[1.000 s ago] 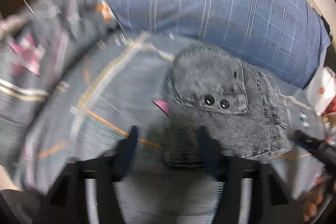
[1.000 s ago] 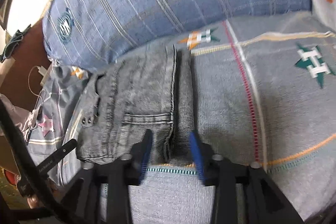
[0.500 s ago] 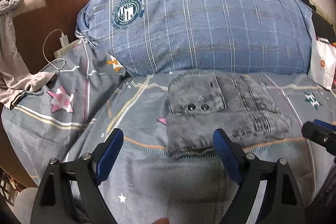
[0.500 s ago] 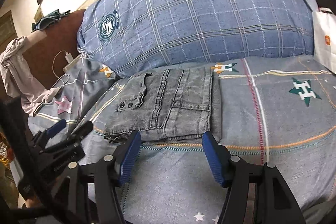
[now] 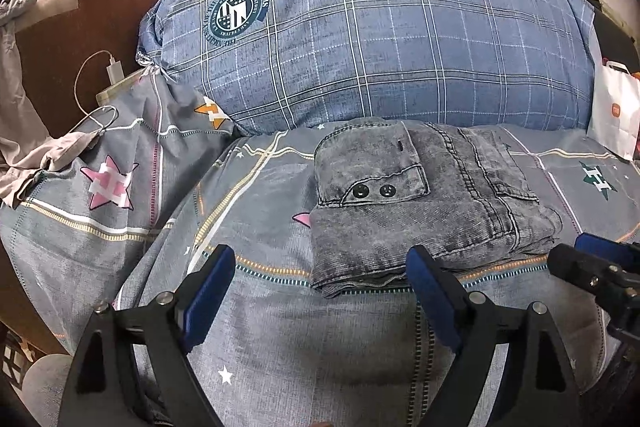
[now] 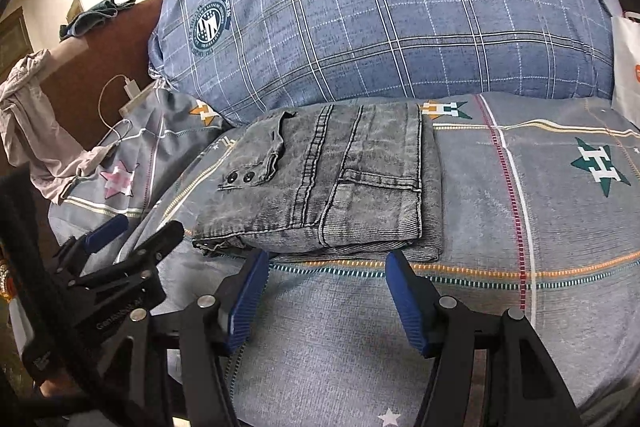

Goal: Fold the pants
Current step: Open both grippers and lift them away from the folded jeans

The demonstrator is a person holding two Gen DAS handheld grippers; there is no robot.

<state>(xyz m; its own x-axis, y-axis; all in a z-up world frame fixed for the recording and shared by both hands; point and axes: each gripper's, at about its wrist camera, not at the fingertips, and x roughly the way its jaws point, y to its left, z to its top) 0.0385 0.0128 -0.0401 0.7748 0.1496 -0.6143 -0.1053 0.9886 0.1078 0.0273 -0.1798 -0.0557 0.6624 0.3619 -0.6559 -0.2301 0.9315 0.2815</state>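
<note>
The grey denim pants (image 5: 420, 203) lie folded into a compact rectangle on the grey patterned bedsheet (image 5: 260, 339), just in front of the pillow. My left gripper (image 5: 320, 253) is open wide, drawn back from the near left edge of the pants, with its blue pads (image 5: 212, 287) clear of the cloth. My right gripper (image 6: 327, 259) is open too, hovering short of the fold's near edge on the pants (image 6: 332, 187). Nothing is between either pair of fingers. Each gripper shows in the other's view: the right gripper (image 5: 592, 259) and the left gripper (image 6: 132, 239).
A big blue plaid pillow (image 5: 380, 43) stands behind the pants. A white paper bag (image 5: 616, 115) leans at the right. At the left are a brown headboard (image 5: 60, 59), a white charger with cable (image 5: 114, 71) and a beige garment (image 5: 24, 147).
Both grippers were low over the near edge of the pants with narrower jaws. They have since drawn back and up and their jaws have widened. The pants lie still, folded.
</note>
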